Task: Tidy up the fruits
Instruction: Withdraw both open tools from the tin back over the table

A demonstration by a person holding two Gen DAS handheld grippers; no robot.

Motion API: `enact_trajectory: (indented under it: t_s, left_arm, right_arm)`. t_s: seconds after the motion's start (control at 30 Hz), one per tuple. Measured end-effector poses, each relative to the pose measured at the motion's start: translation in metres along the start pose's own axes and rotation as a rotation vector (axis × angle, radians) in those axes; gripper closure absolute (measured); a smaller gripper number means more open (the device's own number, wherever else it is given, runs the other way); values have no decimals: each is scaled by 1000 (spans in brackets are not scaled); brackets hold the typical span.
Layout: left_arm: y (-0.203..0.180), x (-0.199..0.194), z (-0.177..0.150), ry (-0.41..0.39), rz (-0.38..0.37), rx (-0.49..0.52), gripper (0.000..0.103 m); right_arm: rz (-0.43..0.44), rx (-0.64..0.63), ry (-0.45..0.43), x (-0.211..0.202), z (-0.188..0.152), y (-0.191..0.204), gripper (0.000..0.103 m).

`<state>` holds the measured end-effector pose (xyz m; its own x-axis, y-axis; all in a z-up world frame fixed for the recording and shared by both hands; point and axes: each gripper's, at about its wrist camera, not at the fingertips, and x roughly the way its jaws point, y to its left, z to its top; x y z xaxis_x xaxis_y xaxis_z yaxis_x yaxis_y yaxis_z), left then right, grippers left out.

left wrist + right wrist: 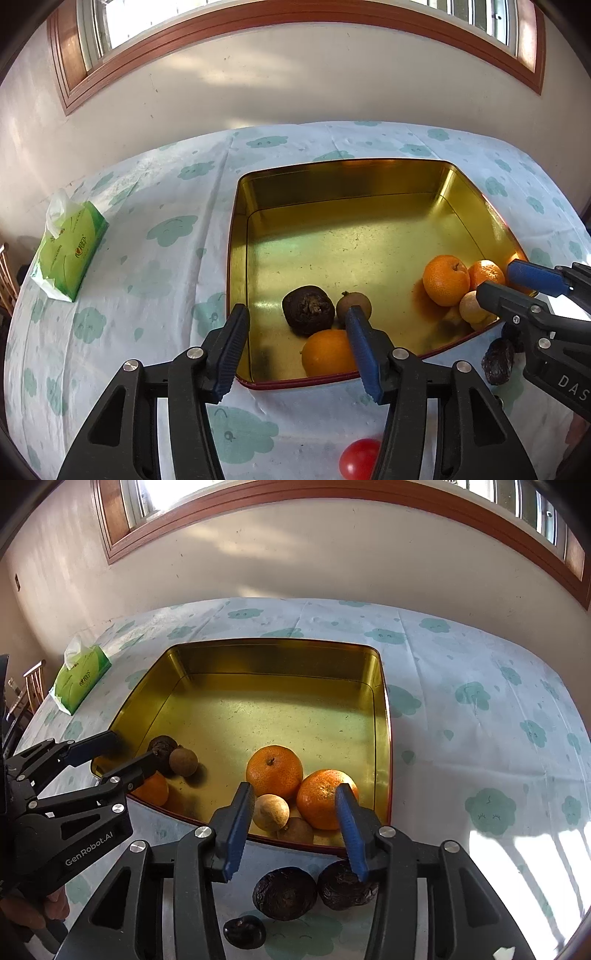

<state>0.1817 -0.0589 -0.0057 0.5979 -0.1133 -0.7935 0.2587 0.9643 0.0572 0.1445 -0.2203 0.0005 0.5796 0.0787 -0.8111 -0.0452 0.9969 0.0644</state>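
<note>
A: Where do we stand with the fruit? I count most of it in the gold tin [382, 716] already.

B: Agreed. In the tin's near right corner we have two mandarins [274, 772], a pale lemon-like fruit [270, 812] and a brown one tucked under it. In the tin's near left corner sit a dark wrinkled fruit [308, 309], a small brown fruit [353, 303] and an orange [327, 352].

A: And our grippers?

B: The left gripper [299, 349] hangs over the tin's near left corner with its jaws apart, nothing pinched; the orange lies below them. The right gripper [293, 825] hangs over the tin's near right corner, jaws apart too, with no pad pressing on anything.

A: So we judge both have let go, and the step in hand is the release.

B: Yes. What remains lies on the desk just outside the tin's near wall: two dark wrinkled fruits [285, 892], a smaller black one [244, 931], and a red tomato [359, 459] near the tin's left corner.

A: Then next we should draw back, open wider, and come down over one of those. They are round and may roll, so we close on the middle.
</note>
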Motion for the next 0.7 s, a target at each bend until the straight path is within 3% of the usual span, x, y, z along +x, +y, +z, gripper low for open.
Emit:
enact_trajectory:
  t_s: [0.33, 0.7]
  left_arm:
    - [-1, -52, -22, -69, 2, -12, 48]
    - [-15, -71, -92, -6, -12, -45, 48]
  right_arm:
    - [-13, 34, -46, -50, -32, -23, 60]
    - [-37, 91, 22, -64, -108, -45, 60]
